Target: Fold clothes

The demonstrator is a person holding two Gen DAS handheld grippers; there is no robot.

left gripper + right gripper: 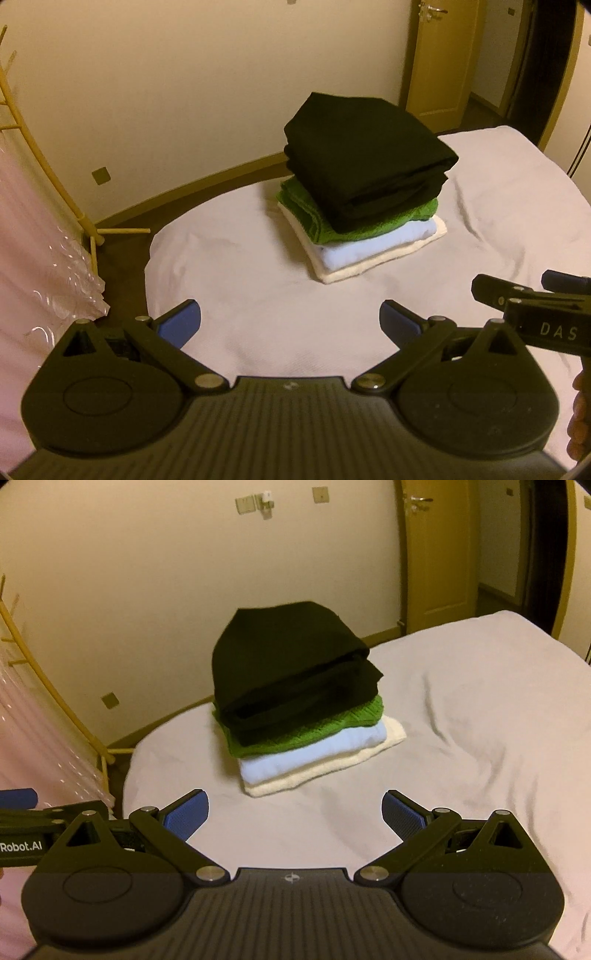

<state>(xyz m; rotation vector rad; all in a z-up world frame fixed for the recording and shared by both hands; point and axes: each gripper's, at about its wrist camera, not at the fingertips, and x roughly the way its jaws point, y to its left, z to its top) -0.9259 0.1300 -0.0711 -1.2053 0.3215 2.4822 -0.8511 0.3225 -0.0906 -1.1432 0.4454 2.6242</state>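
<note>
A stack of folded clothes sits on the bed (pixel 258 280) (pixel 461 720). A folded black garment (pixel 364 155) (pixel 291 668) lies on top, over a green knit (pixel 391 221) (pixel 314 734), a pale blue piece (pixel 376 243) (pixel 314 757) and a cream towel (pixel 369 264) (pixel 321 775). My left gripper (pixel 290 321) hovers open in front of the stack, with nothing between its blue pads. My right gripper (pixel 295 812) is likewise open and empty, short of the stack. The right gripper (pixel 532 310) shows at the right edge of the left wrist view.
A bamboo rack (pixel 48 166) (pixel 55 701) with pink plastic-wrapped fabric (pixel 33 258) stands left of the bed. A cream wall with sockets (pixel 245 505) lies behind. A wooden door (pixel 439 55) (pixel 436 554) is at the back right. A hand (pixel 580 413) shows at the right edge.
</note>
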